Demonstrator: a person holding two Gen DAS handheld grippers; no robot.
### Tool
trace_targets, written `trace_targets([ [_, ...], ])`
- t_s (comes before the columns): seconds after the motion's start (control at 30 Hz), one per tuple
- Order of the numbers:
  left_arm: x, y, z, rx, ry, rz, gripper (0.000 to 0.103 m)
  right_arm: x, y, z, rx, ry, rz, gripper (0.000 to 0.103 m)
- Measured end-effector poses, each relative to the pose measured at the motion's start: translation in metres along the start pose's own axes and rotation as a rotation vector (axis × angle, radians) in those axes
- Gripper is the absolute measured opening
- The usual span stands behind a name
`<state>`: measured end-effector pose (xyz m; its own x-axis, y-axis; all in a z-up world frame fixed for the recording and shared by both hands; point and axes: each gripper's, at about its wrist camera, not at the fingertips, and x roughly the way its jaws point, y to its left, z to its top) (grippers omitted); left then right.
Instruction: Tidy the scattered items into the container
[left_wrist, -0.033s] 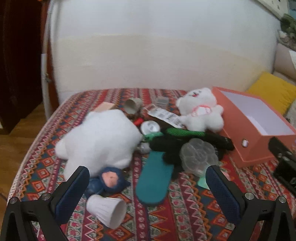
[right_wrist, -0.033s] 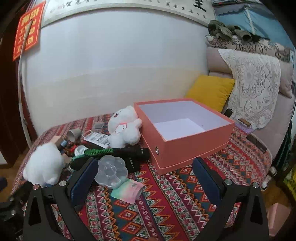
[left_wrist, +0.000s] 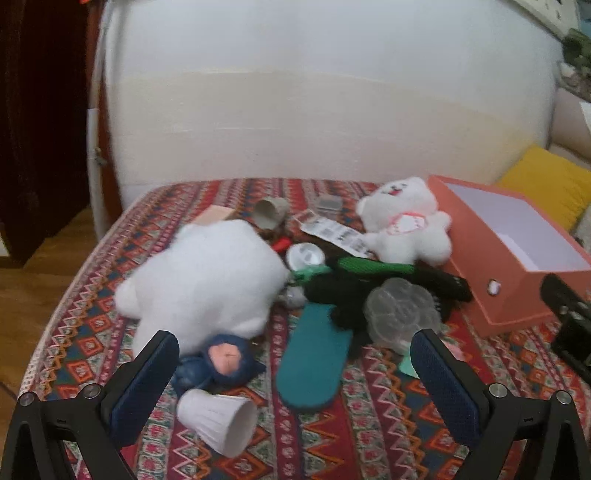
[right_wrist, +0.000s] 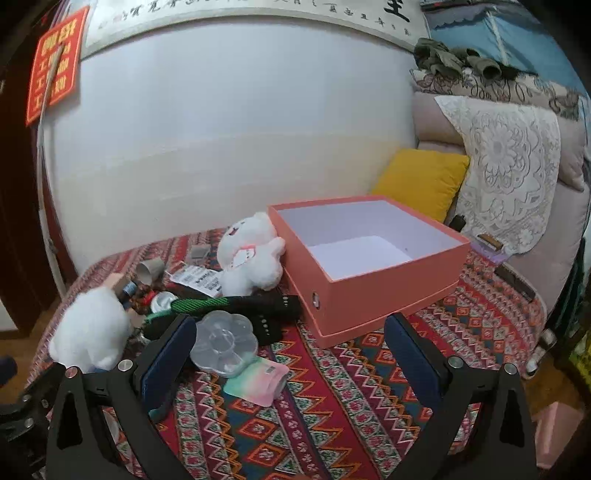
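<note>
1. The left gripper (left_wrist: 293, 373) is hovering over the near edge of the patterned cloth (left_wrist: 369, 424), its jaws spread wide and holding nothing.
2. The right gripper (right_wrist: 290, 360) is hovering near the front of the orange box (right_wrist: 388, 291), its jaws likewise spread wide and gripping nothing.
3. The orange box is sitting open at the right of the surface, showing a bare white interior.
4. The scattered items are lying in a heap to the left of the box. A small white teddy bear (left_wrist: 404, 221) is resting just beside the box's left wall.
5. A large white plush (left_wrist: 207, 280) is lying at the left of the heap, with a blue doll (left_wrist: 221, 363) touching its near side.
6. A white paper cup (left_wrist: 218, 421) is lying on its side just near of the doll.
7. A teal insole (left_wrist: 314, 358) is lying between the left gripper's fingers, and a clear flower-shaped tray (left_wrist: 400, 314) is resting to its right on a black strap (left_wrist: 436, 280).
8. A pastel pouch (right_wrist: 256, 380) is lying just near of the tray.
</note>
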<state>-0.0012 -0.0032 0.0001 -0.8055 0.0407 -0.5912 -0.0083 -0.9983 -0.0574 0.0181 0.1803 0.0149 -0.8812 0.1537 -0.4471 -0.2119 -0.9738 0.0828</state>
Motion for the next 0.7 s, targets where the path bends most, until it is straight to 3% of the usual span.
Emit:
trace_targets([
  [0.17,0.002,0.009,0.002,-0.013,-0.025,-0.037,0.103,0.001,0.005,-0.010,-0.087,0.024,-0.031,0.103],
  [0.27,0.004,0.017,0.002,-0.019,-0.023,-0.050,0.103,0.009,0.007,-0.007,-0.069,0.061,0.007,0.103],
  [0.47,0.014,0.007,-0.005,0.006,-0.023,0.036,0.103,0.009,0.010,-0.006,-0.081,0.048,0.027,0.103],
  [0.7,0.015,0.008,-0.006,0.008,-0.010,0.041,0.103,0.013,0.003,-0.010,-0.099,0.069,0.034,0.103],
])
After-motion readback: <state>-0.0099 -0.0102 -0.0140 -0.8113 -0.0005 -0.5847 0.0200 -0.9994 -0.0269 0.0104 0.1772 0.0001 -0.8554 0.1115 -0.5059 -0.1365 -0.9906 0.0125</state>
